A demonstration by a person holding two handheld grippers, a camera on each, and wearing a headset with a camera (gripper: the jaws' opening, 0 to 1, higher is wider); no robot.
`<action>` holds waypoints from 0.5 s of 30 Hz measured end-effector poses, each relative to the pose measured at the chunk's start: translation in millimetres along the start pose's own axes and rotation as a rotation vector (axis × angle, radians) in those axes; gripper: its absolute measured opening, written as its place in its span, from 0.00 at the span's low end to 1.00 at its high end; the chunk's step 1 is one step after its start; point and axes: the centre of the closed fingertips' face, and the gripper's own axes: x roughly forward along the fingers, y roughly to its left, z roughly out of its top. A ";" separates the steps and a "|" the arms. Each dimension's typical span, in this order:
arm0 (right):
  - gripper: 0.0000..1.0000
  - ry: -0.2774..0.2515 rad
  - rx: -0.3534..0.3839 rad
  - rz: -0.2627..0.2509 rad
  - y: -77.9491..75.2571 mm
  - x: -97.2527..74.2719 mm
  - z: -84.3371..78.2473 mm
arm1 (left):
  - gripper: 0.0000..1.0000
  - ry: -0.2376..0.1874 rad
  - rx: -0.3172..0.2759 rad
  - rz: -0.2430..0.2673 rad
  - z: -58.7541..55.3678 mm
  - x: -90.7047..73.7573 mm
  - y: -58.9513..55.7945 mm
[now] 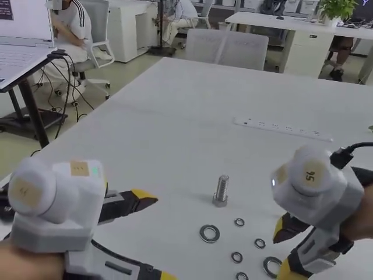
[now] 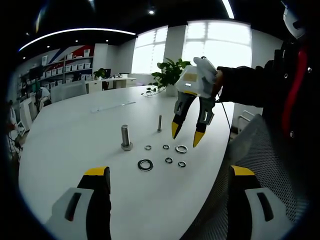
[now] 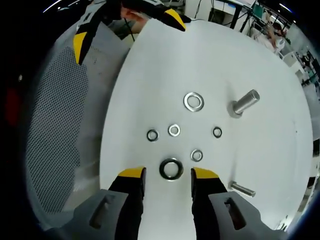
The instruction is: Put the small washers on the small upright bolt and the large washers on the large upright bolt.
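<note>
The large upright bolt [image 1: 220,191] stands mid-table, and the thin small bolt [image 2: 159,123] stands beyond it. Two large washers [image 1: 209,233] [image 1: 271,266] and several small washers [image 1: 239,222] lie flat in front of the large bolt. My right gripper [image 1: 282,251] hovers open just above the nearer large washer [image 3: 171,169], which sits between its fingertips [image 3: 132,174]. My left gripper [image 1: 156,236] stands wide open at the table's near left, holding nothing. From the left gripper view, the right gripper [image 2: 187,135] hangs over the large washer [image 2: 181,148].
A white power strip [image 1: 282,128] lies farther back on the white table [image 1: 175,116]. A grey chair [image 1: 227,49] stands at the far edge, and a mesh chair [image 2: 260,145] is by the near edge. People sit at desks behind.
</note>
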 end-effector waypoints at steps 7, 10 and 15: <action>0.35 0.030 0.007 0.009 -0.7 9.0 -5.9 | 0.98 0.002 0.000 -0.006 -0.5 0.8 -1.9; 0.33 0.038 0.012 0.008 -2.2 12.0 -6.8 | 0.98 0.001 -0.001 -0.008 -0.4 0.8 -2.2; 0.32 0.057 0.011 0.002 -2.7 16.9 -9.0 | 0.97 -0.001 -0.002 -0.010 0.1 0.7 -2.6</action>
